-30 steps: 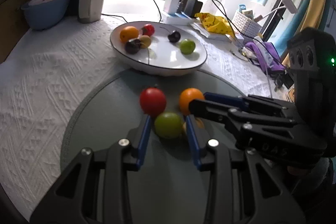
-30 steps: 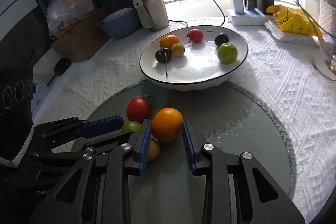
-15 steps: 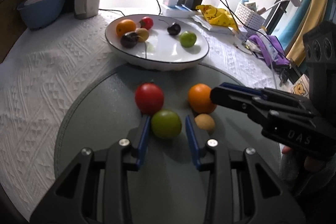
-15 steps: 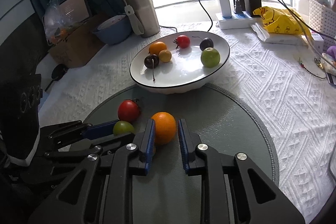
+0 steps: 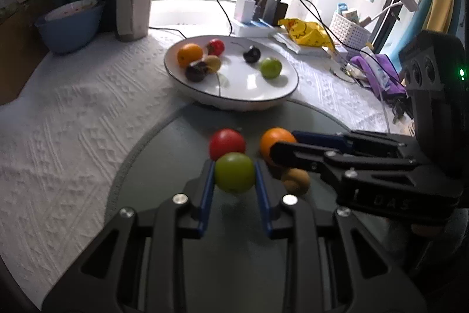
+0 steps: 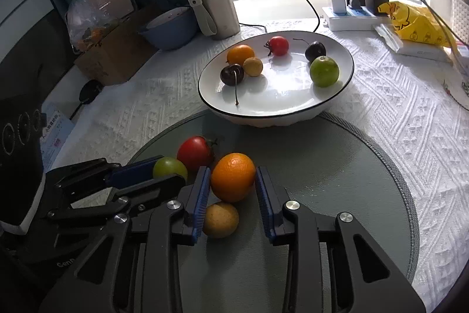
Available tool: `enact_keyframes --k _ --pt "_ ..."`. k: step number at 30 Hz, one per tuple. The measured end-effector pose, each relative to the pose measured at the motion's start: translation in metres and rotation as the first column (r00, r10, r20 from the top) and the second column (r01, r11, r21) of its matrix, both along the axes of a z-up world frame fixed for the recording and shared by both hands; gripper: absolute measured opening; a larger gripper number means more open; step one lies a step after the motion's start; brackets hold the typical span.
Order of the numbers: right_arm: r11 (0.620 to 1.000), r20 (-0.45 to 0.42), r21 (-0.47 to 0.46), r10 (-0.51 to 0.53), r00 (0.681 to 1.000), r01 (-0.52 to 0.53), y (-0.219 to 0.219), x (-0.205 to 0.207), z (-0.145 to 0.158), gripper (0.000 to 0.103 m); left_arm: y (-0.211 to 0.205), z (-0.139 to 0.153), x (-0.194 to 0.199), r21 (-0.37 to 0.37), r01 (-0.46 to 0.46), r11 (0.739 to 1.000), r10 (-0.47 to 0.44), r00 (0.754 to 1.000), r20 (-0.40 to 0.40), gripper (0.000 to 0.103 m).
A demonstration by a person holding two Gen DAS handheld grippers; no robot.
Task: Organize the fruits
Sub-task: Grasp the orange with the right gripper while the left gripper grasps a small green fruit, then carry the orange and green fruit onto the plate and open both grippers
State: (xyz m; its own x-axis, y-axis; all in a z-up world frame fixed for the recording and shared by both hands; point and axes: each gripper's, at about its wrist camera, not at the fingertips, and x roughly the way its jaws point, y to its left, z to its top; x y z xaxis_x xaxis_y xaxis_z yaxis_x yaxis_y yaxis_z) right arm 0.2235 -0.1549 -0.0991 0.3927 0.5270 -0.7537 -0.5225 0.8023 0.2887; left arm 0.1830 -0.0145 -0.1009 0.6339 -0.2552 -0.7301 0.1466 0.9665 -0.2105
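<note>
My left gripper [image 5: 234,175] is shut on a green fruit [image 5: 234,172] and holds it above the round grey mat [image 5: 164,143], its shadow below it. My right gripper [image 6: 233,181] is shut on an orange [image 6: 233,176] and holds it just over the mat [image 6: 337,166]. A red tomato [image 5: 227,139] and a small yellow-brown fruit [image 6: 220,219] lie on the mat. The white plate [image 6: 293,110] beyond holds several fruits: an orange, a tomato, two dark cherries, a yellow fruit and a green fruit [image 6: 324,71].
A white textured cloth [image 6: 395,96] covers the table. A steel tumbler [image 6: 212,6] and a blue bowl [image 6: 170,27] stand at the back left. A power strip with cables [image 6: 348,19] and a yellow bag [image 6: 416,25] lie at the back right.
Both grippers have closed on their fruits and lifted them: the left on the green fruit, the right on the orange. The small yellow-brown fruit now shows under the right gripper.
</note>
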Motion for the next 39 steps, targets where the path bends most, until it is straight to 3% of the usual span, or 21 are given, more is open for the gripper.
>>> enact_keyframes --k 21,39 --pt "0.999 0.100 -0.001 -0.052 0.994 0.053 -0.019 0.023 0.039 0.034 -0.005 0.032 0.029 0.025 0.017 1.000 -0.019 0.996 0.089 0.028" --pt "0.997 0.095 -0.038 -0.062 0.994 0.066 -0.019 0.070 0.023 0.034 -0.013 0.019 0.086 0.036 0.036 0.999 -0.038 0.997 0.064 0.028"
